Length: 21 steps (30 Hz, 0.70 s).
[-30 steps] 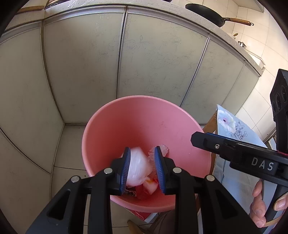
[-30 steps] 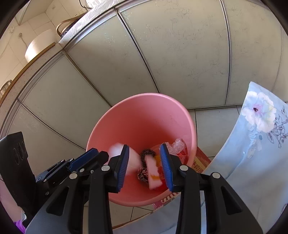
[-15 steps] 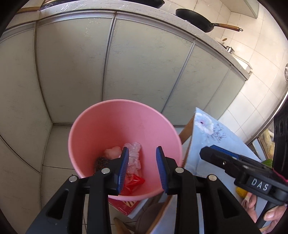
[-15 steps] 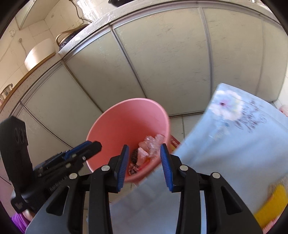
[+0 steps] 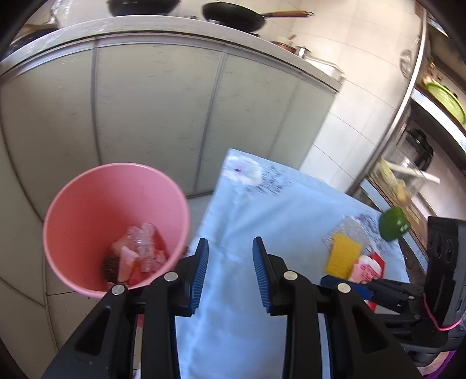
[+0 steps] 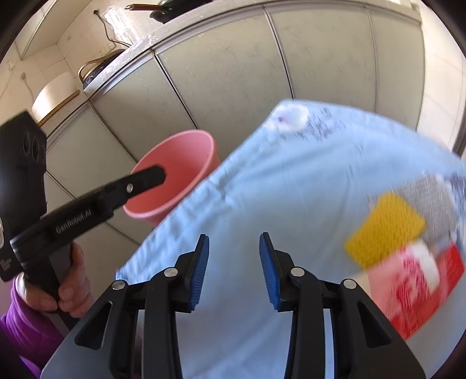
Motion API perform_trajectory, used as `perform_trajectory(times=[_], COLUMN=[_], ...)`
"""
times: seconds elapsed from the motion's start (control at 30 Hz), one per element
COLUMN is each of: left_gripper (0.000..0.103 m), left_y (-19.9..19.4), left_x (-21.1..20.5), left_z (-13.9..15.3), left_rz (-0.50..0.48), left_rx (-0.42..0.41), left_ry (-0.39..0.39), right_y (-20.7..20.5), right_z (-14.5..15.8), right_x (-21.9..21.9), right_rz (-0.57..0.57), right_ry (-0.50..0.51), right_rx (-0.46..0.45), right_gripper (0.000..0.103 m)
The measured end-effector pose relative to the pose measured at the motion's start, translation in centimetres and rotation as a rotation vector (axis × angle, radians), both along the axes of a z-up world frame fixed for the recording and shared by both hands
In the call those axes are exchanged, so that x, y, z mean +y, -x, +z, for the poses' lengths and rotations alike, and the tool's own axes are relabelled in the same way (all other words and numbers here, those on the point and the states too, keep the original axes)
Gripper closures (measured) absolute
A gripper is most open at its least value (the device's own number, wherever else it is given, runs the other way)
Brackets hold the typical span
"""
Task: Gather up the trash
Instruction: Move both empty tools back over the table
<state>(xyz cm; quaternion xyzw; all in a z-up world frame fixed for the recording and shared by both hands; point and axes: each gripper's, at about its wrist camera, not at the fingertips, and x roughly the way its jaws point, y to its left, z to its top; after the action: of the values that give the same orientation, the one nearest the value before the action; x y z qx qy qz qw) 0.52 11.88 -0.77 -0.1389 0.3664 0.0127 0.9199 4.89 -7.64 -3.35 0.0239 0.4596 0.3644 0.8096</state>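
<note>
A pink bin stands on the floor left of the table, with crumpled plastic and wrappers at its bottom; it also shows in the right wrist view as the pink bin. My left gripper is open and empty over the table's left edge. My right gripper is open and empty over the light blue tablecloth. On the cloth to the right lie a yellow sponge and a red and white packet, both blurred. The packet sits just past the right gripper's tip in the left wrist view.
Grey cabinet doors stand behind the bin, with pans on the counter above. A green round object and a silver scrubbing pad lie at the table's far right. A hand in a purple sleeve holds the left gripper.
Trash seen between the left fingers a second ago now lies in the bin. Both grippers have swung right, away from the bin and over the table; sponge and packet came into view.
</note>
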Motion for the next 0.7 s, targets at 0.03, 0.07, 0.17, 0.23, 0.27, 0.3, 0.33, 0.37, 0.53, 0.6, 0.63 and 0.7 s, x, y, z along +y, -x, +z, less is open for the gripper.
perform_trajectory(times=[0.03,0.07,0.17,0.23,0.27,0.3,0.33,0.37,0.53,0.6,0.63,0.7], left_gripper=[0.073,0.073,0.073,0.073,0.073,0.073,0.073,0.073,0.072,0.072,0.072,0.072], left_y=[-0.1,-0.2,-0.4,-0.5,-0.6,-0.6,-0.6,-0.7,-1.6,-1.9,-2.0,-2.3], left_x=[-0.6,-1.4,-3.3,-4.4,-4.8,-5.3,-5.7,-6.1,-8.2,-9.4,-10.1,-11.5], left_z=[0.0,0.0,0.0,-0.1,-0.2,-0.2,-0.2,-0.3,-0.9,-1.1,-1.2,-1.3], left_rz=[-0.016,-0.037,-0.083,-0.110,-0.122,-0.134,-0.144,-0.156,-0.213,-0.245,-0.264,-0.305], left_rx=[0.002,0.001,0.003,0.011,0.015,0.019,0.021,0.025,0.055,0.066,0.071,0.080], left_ry=[-0.004,-0.009,-0.030,-0.038,-0.039,-0.038,-0.034,-0.029,-0.004,-0.003,-0.005,-0.009], right_y=[0.2,0.4,0.5,0.5,0.5,0.5,0.5,0.5,0.6,0.6,0.6,0.7], right_z=[-0.4,-0.9,-2.5,-3.3,-3.6,-3.9,-4.2,-4.4,-4.5,-4.7,-4.7,-4.7], right_x=[-0.4,-0.9,-2.3,-3.3,-4.0,-4.7,-5.6,-6.4,-10.2,-11.8,-12.8,-14.4], right_rz=[0.000,-0.004,-0.026,-0.042,-0.050,-0.057,-0.068,-0.082,-0.155,-0.193,-0.216,-0.252], right_ry=[-0.005,-0.003,0.015,0.026,0.029,0.025,0.021,0.019,0.017,0.017,0.015,0.017], right_rx=[0.011,0.019,0.041,0.047,0.050,0.057,0.064,0.066,0.066,0.071,0.075,0.073], right_gripper=[0.066,0.066,0.066,0.066,0.066,0.066,0.066,0.066,0.066,0.066,0.066,0.066])
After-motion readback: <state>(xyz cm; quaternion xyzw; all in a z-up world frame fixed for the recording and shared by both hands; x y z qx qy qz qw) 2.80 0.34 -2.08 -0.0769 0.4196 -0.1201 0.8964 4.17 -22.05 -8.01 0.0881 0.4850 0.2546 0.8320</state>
